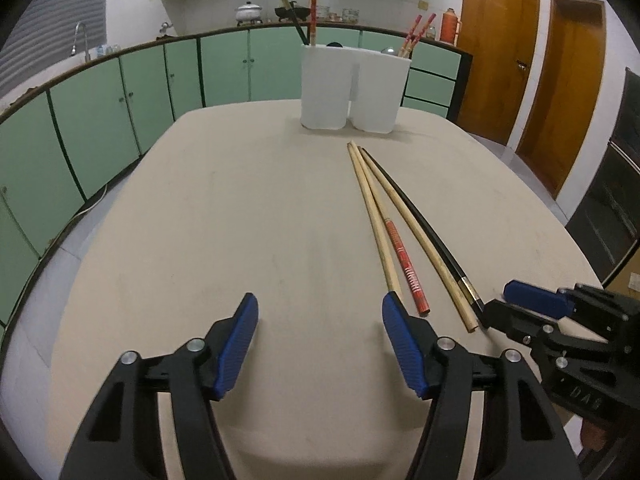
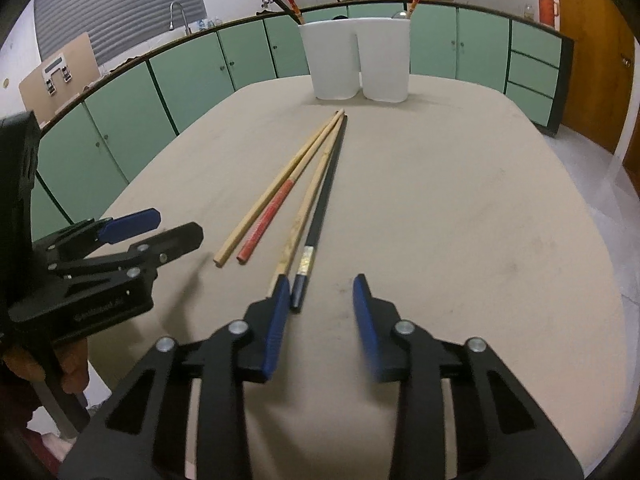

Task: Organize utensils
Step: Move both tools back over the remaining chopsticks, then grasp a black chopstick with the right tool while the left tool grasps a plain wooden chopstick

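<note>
Jaws of left gripper stand apart, nothing between them. Right gripper jaws part-open around black chopstick end, pads not touching. Three other chopsticks lie beside it on table.

Beige table, four chopsticks, white holder

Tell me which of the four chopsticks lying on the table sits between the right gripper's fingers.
The black chopstick, rightmost of the four in the right wrist view. Its gold-banded end lies between the right gripper fingers, untouched; the three wooden ones lie left of it.
</note>
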`<state>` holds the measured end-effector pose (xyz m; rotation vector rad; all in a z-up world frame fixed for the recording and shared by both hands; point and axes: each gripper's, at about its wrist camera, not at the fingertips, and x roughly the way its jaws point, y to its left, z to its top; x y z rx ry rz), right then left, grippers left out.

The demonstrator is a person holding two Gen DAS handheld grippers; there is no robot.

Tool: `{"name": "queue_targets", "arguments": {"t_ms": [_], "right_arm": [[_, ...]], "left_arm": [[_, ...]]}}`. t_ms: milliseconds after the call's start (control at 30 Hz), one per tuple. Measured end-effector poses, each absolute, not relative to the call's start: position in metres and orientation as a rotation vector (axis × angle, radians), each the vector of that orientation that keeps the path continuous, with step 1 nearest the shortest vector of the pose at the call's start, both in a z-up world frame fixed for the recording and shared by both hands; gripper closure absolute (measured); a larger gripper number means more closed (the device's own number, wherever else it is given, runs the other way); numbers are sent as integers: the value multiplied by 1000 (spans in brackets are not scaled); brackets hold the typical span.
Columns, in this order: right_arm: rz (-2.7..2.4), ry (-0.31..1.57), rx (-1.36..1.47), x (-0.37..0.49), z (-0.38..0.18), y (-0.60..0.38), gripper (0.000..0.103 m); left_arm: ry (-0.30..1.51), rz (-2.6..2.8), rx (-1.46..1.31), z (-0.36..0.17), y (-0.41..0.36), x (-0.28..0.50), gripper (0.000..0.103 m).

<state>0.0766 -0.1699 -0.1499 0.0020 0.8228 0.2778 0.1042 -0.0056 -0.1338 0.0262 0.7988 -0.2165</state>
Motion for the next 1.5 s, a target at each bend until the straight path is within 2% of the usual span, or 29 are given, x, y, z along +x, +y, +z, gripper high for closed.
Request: {"name": "queue_targets", "arguments": {"t_ms": [333,833,1067,1333,1500], "right_arm": [[289,825,-33,81,-153,-159,95],[182,828,31,86,-152,-203,97],[182,823,28,84,-155,-209,97],[187,814,35,84,-155,-210,96],[184,811,35,82,-156,-208,96]], "left_arm": [[785,-195,1,-134,-3,104,40],[809,-249,-3,-139,-25,97,40],[801,-221,20,-146,-33,100,57],[777,-217,40,-148,-38,99,86],[766,-223,45,-149,-44,102,96]]}}
